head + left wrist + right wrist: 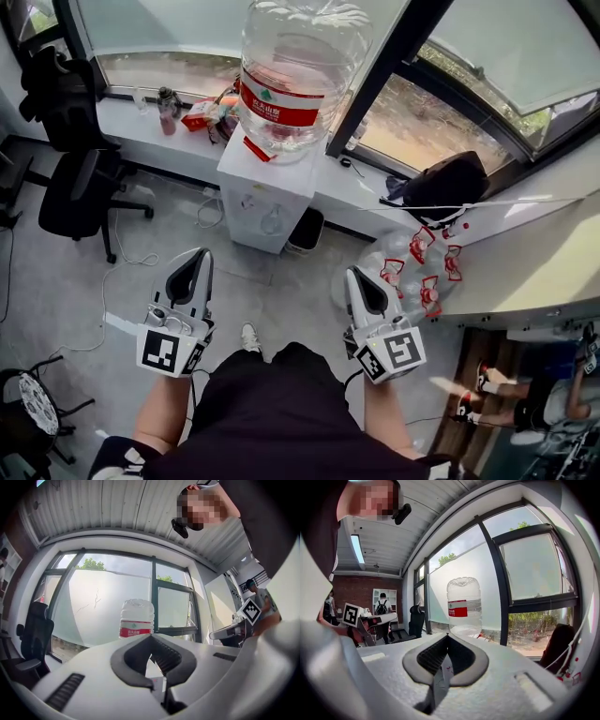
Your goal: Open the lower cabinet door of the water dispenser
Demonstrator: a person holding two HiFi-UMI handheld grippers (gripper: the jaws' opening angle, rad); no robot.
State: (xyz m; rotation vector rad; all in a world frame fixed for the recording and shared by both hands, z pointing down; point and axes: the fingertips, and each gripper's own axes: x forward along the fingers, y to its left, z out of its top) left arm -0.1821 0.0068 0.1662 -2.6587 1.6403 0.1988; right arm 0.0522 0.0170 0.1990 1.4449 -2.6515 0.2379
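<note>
Lower cabinet door (251,236) is on the front of the water dispenser (272,178), still closed as it seems, and since the left tool (200,255) and right tool (352,274), both closed and empty, are well apart from the dispenser, one should probably come low to the door's edge.

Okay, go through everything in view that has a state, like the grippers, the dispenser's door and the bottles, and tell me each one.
left gripper: shut, nothing held.
right gripper: shut, nothing held.
lower cabinet door: not swung out, looks closed.
water bottle: seated neck-down on the water dispenser.
spare bottles: lying on their sides.
office chair: unoccupied.
</note>
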